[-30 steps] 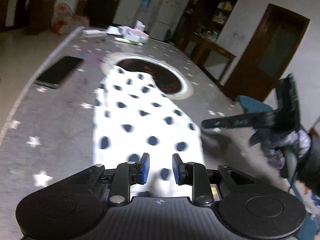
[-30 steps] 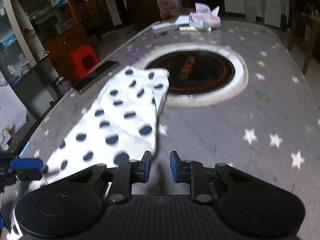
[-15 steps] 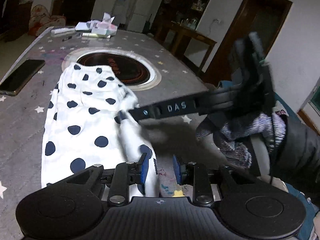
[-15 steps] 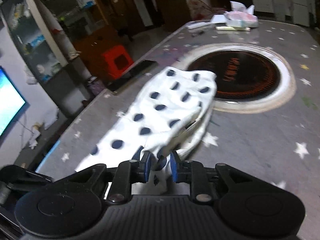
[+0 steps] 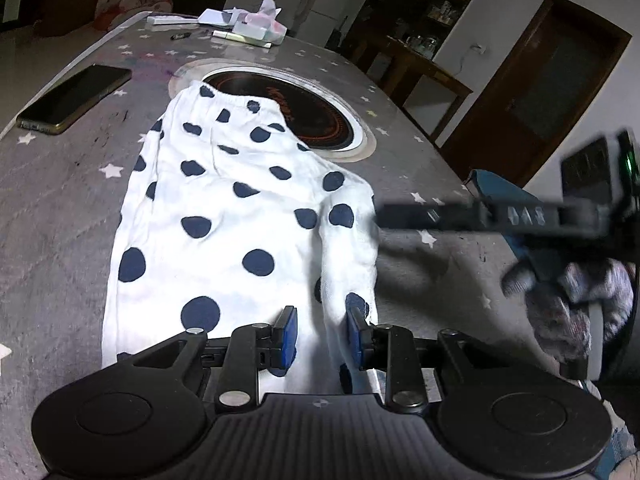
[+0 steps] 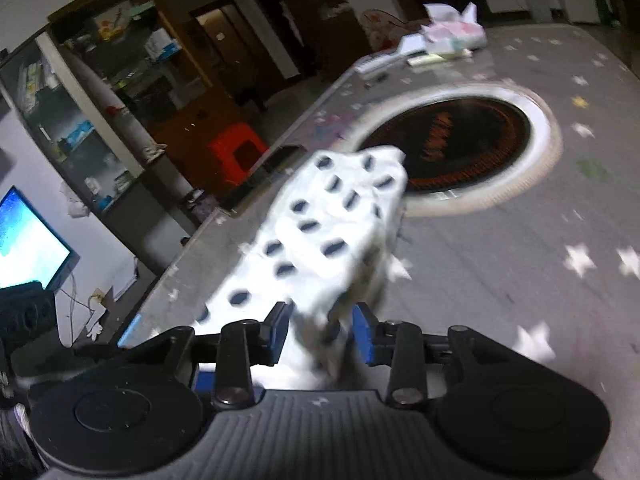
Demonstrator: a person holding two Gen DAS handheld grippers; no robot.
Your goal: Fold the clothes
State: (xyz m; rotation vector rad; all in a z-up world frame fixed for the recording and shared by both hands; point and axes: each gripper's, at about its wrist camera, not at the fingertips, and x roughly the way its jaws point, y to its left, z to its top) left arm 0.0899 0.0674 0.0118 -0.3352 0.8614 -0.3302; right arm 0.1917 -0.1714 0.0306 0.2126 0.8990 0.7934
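1. Left wrist view: my left gripper (image 5: 318, 334) hangs over the near end of the polka-dot garment (image 5: 224, 216), its blue pads spread apart. A raised fold of cloth passes between them without being pinched.
2. The garment lies flat along the star-patterned table (image 5: 60, 208). Its far gathered edge overlaps the rim of the round inset burner (image 5: 316, 114).
3. A phone (image 5: 74, 98) lies on the table to the left of the garment, apart from it. Papers and tissue (image 5: 244, 26) sit at the far end of the table.
4. My right gripper (image 5: 472, 216) enters from the right, blurred, held in my gloved hand (image 5: 560, 304). Its tip is at the garment's right edge; I cannot tell from this view whether it grips.
5. Right wrist view: my right gripper (image 6: 320, 334) has its pads set apart, with a bunched part of the garment (image 6: 320, 236) between them. The picture is blurred, so I cannot tell whether the pads press the cloth.
6. The garment rises from the table (image 6: 500, 264) towards this gripper. Its far corner lies beside the burner (image 6: 472, 148).
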